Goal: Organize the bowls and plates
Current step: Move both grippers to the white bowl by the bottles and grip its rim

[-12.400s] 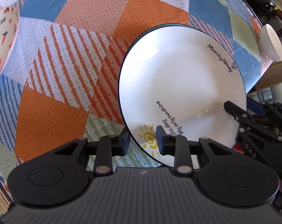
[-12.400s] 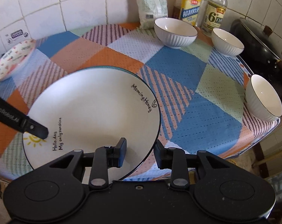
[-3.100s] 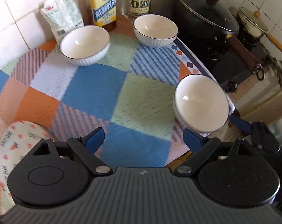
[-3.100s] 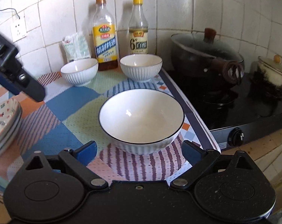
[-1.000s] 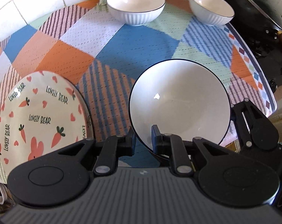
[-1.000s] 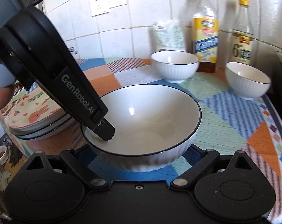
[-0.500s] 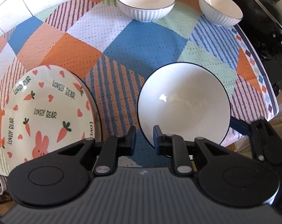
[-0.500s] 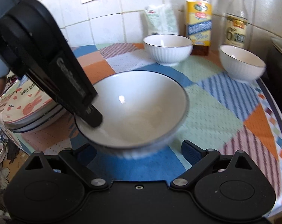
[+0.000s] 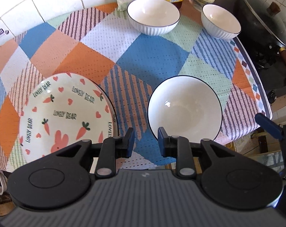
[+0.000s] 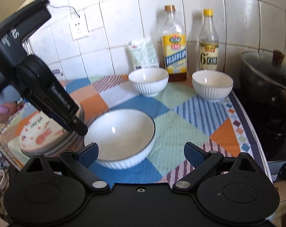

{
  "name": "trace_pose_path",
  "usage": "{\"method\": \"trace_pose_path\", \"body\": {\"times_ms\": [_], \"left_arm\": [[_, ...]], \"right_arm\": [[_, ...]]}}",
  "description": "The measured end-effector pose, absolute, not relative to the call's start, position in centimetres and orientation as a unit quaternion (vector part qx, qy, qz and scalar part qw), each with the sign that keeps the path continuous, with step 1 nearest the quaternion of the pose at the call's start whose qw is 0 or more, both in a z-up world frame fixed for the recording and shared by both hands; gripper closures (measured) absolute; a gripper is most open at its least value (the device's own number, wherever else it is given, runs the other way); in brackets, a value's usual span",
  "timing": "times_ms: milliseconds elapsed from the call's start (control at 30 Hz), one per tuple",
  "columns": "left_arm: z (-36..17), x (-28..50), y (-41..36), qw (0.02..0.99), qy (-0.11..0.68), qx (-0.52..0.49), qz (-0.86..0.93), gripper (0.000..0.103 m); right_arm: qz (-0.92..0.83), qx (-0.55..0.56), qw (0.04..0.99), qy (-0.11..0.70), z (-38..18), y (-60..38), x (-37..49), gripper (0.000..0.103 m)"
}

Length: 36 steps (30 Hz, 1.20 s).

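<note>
The left tongs (image 9: 145, 139) are opening with nothing between them, and the right tongs (image 10: 141, 154) are gaping empty, so the near bowl (image 9: 184, 109) is sitting free beside the plates (image 9: 65, 113).

Left claw (image 9: 145, 141) opening above the table; white bowl (image 9: 184, 109) beside bunny plate (image 9: 65, 117).

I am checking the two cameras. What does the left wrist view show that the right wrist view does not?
Only the left wrist view: the rabbit plate seen from above, with its words readable, and the left gripper, jaws opening, nothing between them. Only the right wrist view: the wall socket and the bottle caps. Both: near bowl, two far bowls, bottles, black pot.
</note>
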<state>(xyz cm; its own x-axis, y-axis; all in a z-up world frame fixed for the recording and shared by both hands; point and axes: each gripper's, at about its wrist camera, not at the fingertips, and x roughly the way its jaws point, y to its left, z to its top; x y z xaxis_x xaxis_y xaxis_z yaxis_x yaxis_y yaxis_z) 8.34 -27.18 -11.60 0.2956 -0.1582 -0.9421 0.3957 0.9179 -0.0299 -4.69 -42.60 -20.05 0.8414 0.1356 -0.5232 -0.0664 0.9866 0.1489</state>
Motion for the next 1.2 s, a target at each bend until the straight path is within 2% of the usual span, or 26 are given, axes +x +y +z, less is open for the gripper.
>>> {"method": "trace_pose_path", "body": {"times_ms": [133, 367, 600, 900, 1133, 1200], "left_arm": [[-10.2, 8.3, -26.6, 0.803, 0.557, 0.111, -0.181, 0.071], [-8.5, 9.8, -25.3, 0.807, 0.544, 0.131, -0.188, 0.071], [-7.9, 13.2, -24.3, 0.801, 0.540, 0.154, -0.207, 0.070], [-8.2, 19.2, -24.6, 0.782, 0.550, 0.170, -0.240, 0.065], [-9.3, 25.1, -26.2, 0.789, 0.534, 0.163, -0.257, 0.062], [-10.0, 26.6, -26.7, 0.789, 0.532, 0.165, -0.259, 0.062]], "right_arm": [[0.053, 0.069, 0.961, 0.261, -18.6, -42.3, -4.8, 0.004], [0.047, 0.068, 0.965, 0.250, -16.3, -41.3, -4.1, 0.006], [0.026, 0.081, 0.961, 0.264, -14.9, -40.2, -2.2, 0.012], [-0.011, 0.057, 0.960, 0.273, -12.8, -38.5, 1.5, 0.012], [-0.027, 0.127, 0.953, 0.273, -13.0, -40.6, 6.6, 0.012], [-0.032, 0.157, 0.946, 0.282, -13.9, -41.2, 8.3, 0.017]]}}
